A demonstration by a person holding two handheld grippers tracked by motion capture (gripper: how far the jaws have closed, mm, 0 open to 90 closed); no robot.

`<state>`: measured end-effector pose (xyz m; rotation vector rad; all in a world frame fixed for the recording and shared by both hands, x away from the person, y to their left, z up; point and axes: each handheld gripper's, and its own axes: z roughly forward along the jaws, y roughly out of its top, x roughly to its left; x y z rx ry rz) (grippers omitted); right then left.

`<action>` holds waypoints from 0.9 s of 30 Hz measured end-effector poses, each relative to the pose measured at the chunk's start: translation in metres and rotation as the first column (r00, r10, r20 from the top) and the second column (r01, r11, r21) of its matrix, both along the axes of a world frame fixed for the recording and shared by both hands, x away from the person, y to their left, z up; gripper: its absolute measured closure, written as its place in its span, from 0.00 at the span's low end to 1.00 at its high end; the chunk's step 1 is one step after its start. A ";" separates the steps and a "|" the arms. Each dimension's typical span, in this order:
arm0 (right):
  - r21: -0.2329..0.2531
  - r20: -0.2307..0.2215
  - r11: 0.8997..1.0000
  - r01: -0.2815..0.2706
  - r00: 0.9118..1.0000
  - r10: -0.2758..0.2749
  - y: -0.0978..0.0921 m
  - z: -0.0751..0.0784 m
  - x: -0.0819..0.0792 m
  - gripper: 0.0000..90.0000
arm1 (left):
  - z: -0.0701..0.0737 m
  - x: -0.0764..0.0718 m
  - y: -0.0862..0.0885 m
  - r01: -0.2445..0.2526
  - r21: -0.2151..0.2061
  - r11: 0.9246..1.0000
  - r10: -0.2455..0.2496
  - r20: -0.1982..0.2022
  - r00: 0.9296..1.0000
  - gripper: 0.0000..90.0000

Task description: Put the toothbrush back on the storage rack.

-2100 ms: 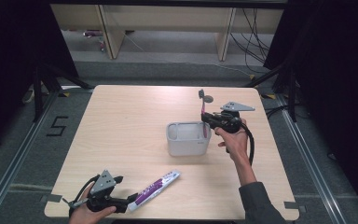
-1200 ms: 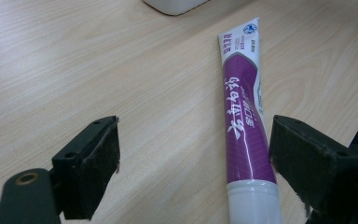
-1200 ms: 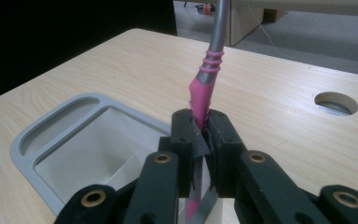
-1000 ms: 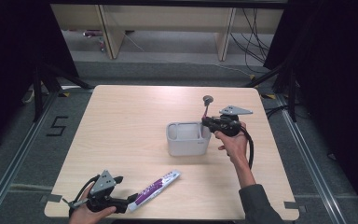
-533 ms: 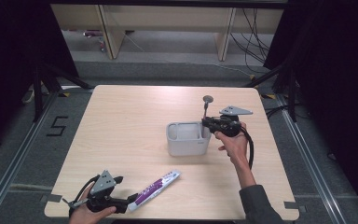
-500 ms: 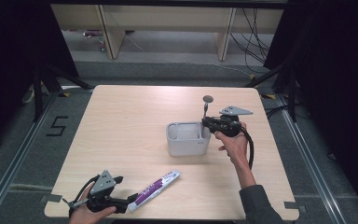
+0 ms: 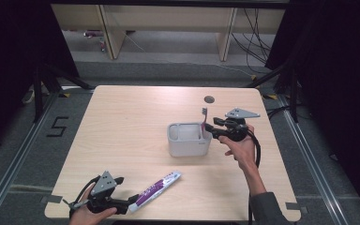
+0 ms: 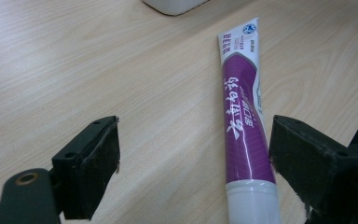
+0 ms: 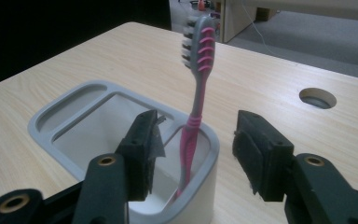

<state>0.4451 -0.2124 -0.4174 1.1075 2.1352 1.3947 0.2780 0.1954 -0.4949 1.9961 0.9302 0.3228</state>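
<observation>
the pink and grey toothbrush (image 9: 196, 84) stands in the small end slot of the grey holder (image 9: 65, 114), head up, leaning on the rim so it does not fall. the right tool (image 9: 193, 149) sits just behind it with its jaws wide on both sides of the handle, not touching it, so the brush looks let go and is resting on its own. in the high view the holder (image 7: 187, 147) sits near the middle of the surface (image 7: 136, 117), with the right tool (image 7: 215, 129) at its right edge.

the purple toothpaste tube (image 8: 242, 116) lies flat on the surface (image 8: 74, 56) near the front edge, white cap toward the person. the left tool (image 8: 193, 158) is wide open low around the cap end, with the tube close to one jaw, likely so it can pinch the tube and lift it to the holder next.
</observation>
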 end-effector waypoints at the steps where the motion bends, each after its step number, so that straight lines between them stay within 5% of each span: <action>1: -0.018 0.007 1.000 -0.019 1.000 0.019 -0.003 0.001 -0.001 0.55 | 0.000 0.000 0.000 0.000 0.000 1.000 0.000 0.000 1.000 0.18; 19: -0.050 -0.037 0.999 0.010 0.999 -0.012 -0.026 -0.001 -0.039 0.45 | -0.001 0.000 0.000 0.001 -0.008 1.000 -0.001 -0.003 1.000 0.18; 27: -0.114 -0.036 0.993 -0.011 0.999 0.007 -0.033 -0.007 -0.053 0.45 | 0.000 0.000 0.000 -0.003 -0.001 1.000 0.003 -0.001 1.000 0.18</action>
